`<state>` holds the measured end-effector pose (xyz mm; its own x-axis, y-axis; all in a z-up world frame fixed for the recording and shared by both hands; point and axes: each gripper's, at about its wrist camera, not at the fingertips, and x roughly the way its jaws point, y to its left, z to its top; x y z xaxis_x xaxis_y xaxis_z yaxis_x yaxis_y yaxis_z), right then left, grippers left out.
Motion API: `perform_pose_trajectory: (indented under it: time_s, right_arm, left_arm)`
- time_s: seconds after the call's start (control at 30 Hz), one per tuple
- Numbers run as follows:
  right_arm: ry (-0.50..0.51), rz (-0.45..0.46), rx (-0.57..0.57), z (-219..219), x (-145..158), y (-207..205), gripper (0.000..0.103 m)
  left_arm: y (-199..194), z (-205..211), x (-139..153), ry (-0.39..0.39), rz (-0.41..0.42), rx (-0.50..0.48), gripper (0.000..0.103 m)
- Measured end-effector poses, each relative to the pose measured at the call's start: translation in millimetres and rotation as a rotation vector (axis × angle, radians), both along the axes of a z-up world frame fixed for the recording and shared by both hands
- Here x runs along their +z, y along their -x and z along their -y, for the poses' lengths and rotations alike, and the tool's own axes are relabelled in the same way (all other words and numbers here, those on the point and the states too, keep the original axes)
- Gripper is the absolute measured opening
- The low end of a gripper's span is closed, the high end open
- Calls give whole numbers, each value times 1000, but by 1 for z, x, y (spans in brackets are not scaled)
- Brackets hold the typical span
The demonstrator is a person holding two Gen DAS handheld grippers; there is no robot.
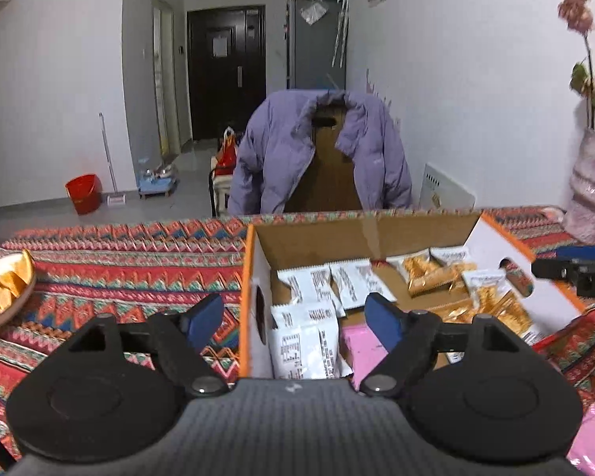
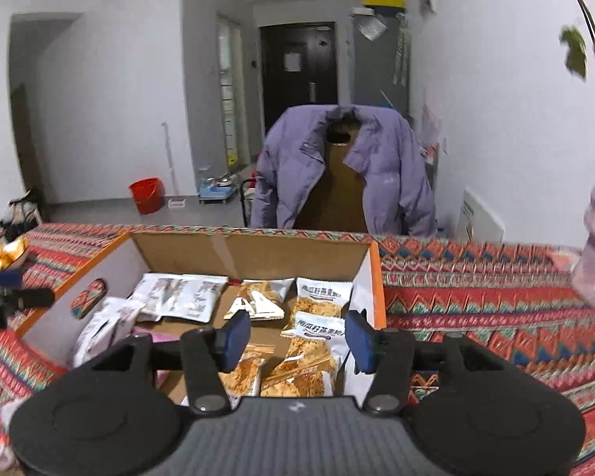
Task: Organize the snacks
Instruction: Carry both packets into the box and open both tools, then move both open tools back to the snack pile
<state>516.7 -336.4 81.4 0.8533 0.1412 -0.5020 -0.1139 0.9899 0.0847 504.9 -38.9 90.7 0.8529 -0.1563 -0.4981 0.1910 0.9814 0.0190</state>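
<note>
An open cardboard box [image 1: 317, 238] with orange-edged white walls stands on the patterned tablecloth; it also shows in the right wrist view [image 2: 254, 252]. Inside lie white snack packets [image 1: 309, 341], golden snack packets [image 1: 492, 301] and a pink packet [image 1: 363, 347]. My left gripper [image 1: 295, 319] is open and empty, straddling the box's left wall. My right gripper [image 2: 297, 339] is open and empty above the golden packets [image 2: 309, 357] at the box's right wall. White packets [image 2: 182, 295] lie at the back left of the box.
A plate of golden wrapped items [image 1: 0, 289] sits at the table's left. A pink vase with flowers [image 1: 591, 194] stands at the right. A chair with a purple jacket [image 1: 321, 150] is behind the table. Another pink packet [image 1: 593, 444] lies at the near right.
</note>
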Motion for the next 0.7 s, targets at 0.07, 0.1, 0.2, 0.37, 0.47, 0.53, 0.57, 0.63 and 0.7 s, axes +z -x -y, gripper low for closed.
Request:
perform_pose_trajectory:
  time_s: [0.07,0.1,0.2,0.37,0.47,0.53,0.57,0.63,0.7]
  right_arm:
    - [11,1,31,-2,9,14,58]
    - [15,5,41,-3,13,22,60]
    - [11,22,66,-7,24,51,64]
    - [6,62,108,-17,36,106,74]
    - [18,82,130,-27,37,144,78]
    - [29,99,145,-35,36,170,80]
    - [35,106,152,-38,35,182,81]
    - [51,121,163,-46,31,207,83]
    - [69,132,179,-52,26,230,84]
  left_arm:
    - [10,-3,11,4,13,4,82]
    - [17,-6,16,8,20,6,82]
    - [42,-13,26,17,34,-1,83]
    - [99,-27,32,41,56,-24,86]
    - [139,-36,32,48,79,-29,88]
    - [166,-41,30,49,96,-19,89]
    - [179,-42,28,52,99,-18,89]
    - [204,-45,24,53,107,-12,90]
    - [226,-49,21,45,113,0,90]
